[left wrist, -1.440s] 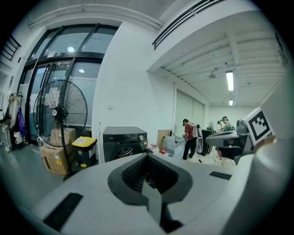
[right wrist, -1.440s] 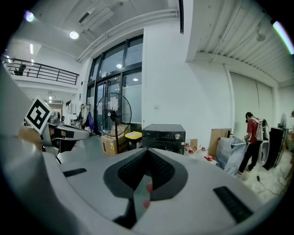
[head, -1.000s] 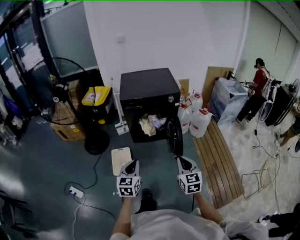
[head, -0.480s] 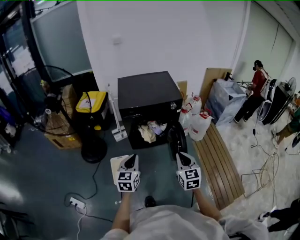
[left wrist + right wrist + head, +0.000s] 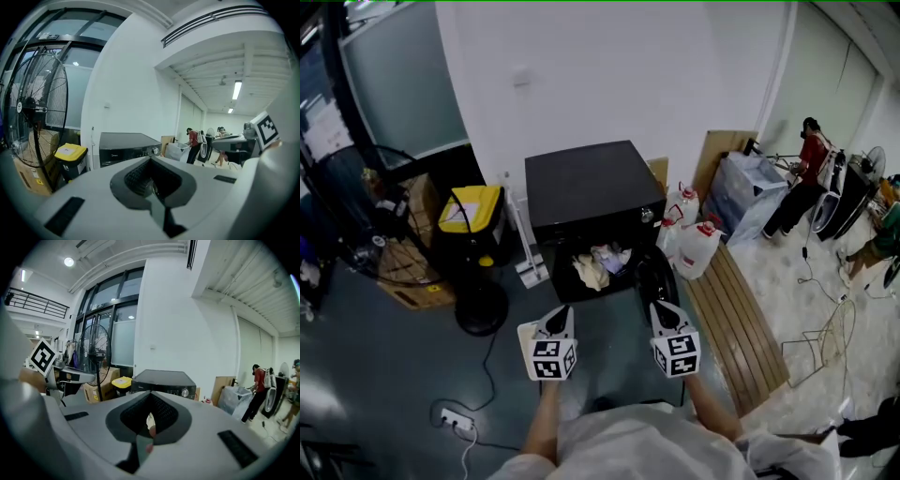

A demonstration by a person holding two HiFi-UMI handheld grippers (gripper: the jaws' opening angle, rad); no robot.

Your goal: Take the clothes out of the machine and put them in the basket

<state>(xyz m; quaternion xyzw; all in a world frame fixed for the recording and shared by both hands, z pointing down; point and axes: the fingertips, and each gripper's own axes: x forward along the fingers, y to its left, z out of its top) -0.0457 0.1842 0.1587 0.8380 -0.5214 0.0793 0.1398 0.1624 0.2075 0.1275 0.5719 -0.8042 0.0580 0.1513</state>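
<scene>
clothes (image 5: 598, 262): crumpled heap, cream piece on the left and paler white-bluish pieces on the right. They sit in the open drum mouth of the machine (image 5: 592, 192), and the cream piece hangs over the lower lip. The machine is a boxy black front-loader against the white wall (image 5: 609, 75), with its door (image 5: 658, 277) swung open on the right of the opening.

basket (image 5: 527, 330): white, on the grey floor (image 5: 384, 356) in front of the machine, left of the opening. We only see its left edge; the rest is under the left gripper (image 5: 562, 321), so we can't see inside it.

left gripper: jaws together, nothing between them. right gripper (image 5: 662, 315): jaws together as well. Both sit side by side short of the machine, pointing at it, clear of the clothes.

View differences:
- Only the head view gives us the drum mouth, clothes, door and basket.
- Left gripper view: the gripper's own grey shell fills the lower frame, so we get just the machine's top and control strip. It adds the big fan (image 5: 35, 108) and the yellow-lidded bin (image 5: 70, 153) on the left. The other gripper's marker cube (image 5: 265, 129) is at the right edge.
- Right gripper view: again only the machine top, plus the knob (image 5: 185, 392). A pale sliver shows through the notch behind the pads; we can't tell what it is. A person (image 5: 258, 385) in a red top stands far right.
</scene>
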